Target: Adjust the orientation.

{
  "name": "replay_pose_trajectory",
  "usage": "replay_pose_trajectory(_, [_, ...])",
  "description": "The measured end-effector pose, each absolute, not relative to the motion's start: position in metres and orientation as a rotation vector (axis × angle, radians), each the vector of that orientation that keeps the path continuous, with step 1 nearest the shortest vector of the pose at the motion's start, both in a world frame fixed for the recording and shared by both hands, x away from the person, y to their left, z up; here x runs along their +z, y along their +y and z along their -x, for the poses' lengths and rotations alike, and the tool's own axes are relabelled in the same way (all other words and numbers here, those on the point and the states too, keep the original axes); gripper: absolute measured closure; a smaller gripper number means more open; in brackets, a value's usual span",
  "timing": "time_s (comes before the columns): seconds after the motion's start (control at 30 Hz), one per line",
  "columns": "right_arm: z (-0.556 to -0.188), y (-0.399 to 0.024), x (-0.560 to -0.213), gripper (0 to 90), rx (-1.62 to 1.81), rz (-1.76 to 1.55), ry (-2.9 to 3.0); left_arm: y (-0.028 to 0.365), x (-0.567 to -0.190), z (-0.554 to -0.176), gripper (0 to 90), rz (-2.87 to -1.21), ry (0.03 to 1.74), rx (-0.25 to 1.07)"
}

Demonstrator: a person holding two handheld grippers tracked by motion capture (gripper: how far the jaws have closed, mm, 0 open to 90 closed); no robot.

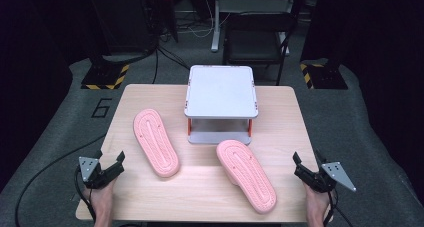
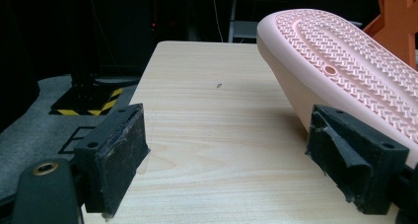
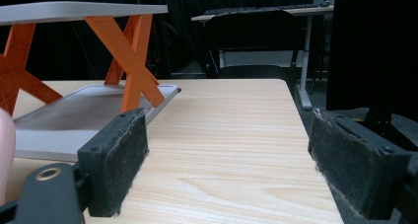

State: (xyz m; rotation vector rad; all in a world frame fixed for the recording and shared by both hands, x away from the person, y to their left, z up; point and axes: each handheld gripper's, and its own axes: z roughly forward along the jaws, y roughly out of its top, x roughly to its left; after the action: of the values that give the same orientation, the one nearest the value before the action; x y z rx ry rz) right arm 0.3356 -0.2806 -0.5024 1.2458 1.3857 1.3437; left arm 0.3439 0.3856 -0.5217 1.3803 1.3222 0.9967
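Two pink slippers lie sole-up on the wooden table point(image 1: 210, 187): the left slipper point(image 1: 155, 141) left of centre and the right slipper point(image 1: 246, 174) toward the front right. Behind them stands a small grey two-tier rack point(image 1: 221, 92) with orange cross legs point(image 3: 129, 51). My left gripper point(image 1: 112, 163) hovers open at the table's front left corner, with nothing between its jaws; in its own view point(image 2: 226, 155) the left slipper point(image 2: 345, 66) rises just beyond its right jaw. At the front right edge my right gripper point(image 1: 300, 167) stands open and empty point(image 3: 226, 160), with the rack's lower shelf point(image 3: 74, 113) ahead to the left.
A black chair point(image 1: 255, 37) stands behind the table. Black and yellow striped floor bases point(image 1: 106, 77) sit at the back left and back right. Cables run over the grey floor at the left. Bare tabletop lies between the slippers and along the front edge.
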Motion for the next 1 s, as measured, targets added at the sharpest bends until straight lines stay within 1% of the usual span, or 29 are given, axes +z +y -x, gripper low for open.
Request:
replay_pose_trajectory(0.37, [-0.336, -0.271, -0.501, 14.8, 1.331, -1.191, 1.458, 0.382, -0.523, -0.344, 15.3, -1.383, 1.326, 0.986])
replay_pose_trajectory(0.5, [-0.337, -0.26, -0.498, 14.8, 1.319, -1.129, 1.544, 0.383, -0.522, -0.344, 15.4, -1.387, 1.317, 0.99])
replay_pose_trajectory(0.67, [-0.335, -0.241, -0.493, 14.8, 1.344, -1.067, 1.648, 0.388, -0.522, -0.342, 15.4, -1.382, 1.34, 0.991])
replay_pose_trajectory(0.87, [-0.328, -0.209, -0.477, 14.9, 1.383, -1.045, 1.763, 0.388, -0.522, -0.341, 15.5, -1.363, 1.359, 0.993])
replay_pose_trajectory(1.0, [-0.322, -0.189, -0.477, 15.1, 1.376, -1.009, 1.862, 0.386, -0.522, -0.342, 15.5, -1.39, 1.341, 1.002])
